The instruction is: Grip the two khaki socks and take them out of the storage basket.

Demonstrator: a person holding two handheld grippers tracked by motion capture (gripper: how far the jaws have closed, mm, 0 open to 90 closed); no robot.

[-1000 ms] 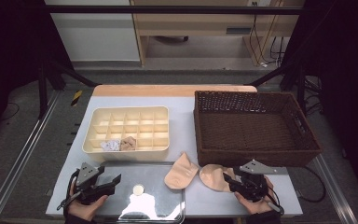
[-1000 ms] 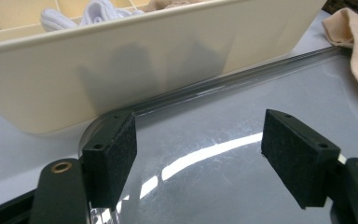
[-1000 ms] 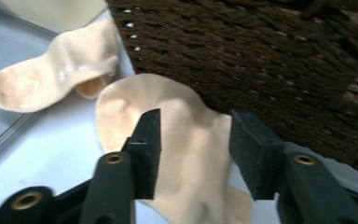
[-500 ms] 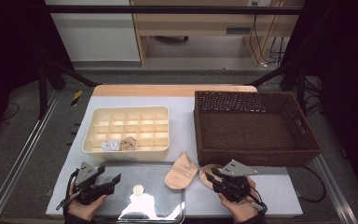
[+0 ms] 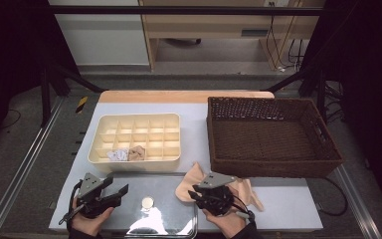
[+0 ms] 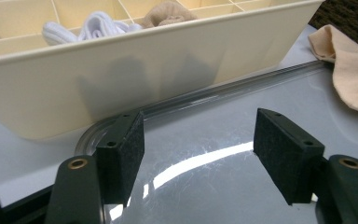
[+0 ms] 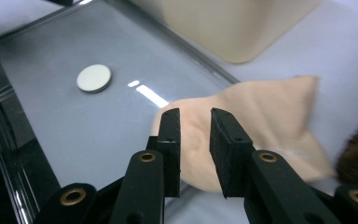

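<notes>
Jaws of the right gripper [image 7: 193, 154], closing to a narrow empty gap, hover over the beige sock [image 7: 265, 121].

The sock [image 5: 238, 189] is soft, matt peach cloth lying partly on a glossy, mirror-smooth tray [image 5: 174, 199]. The compartment box [image 5: 135, 162] is smooth cream plastic with a satin finish; the basket [image 5: 273, 167] is rough dark-brown wicker. Gripper pads [image 6: 279, 158] are matt black foam.
</notes>
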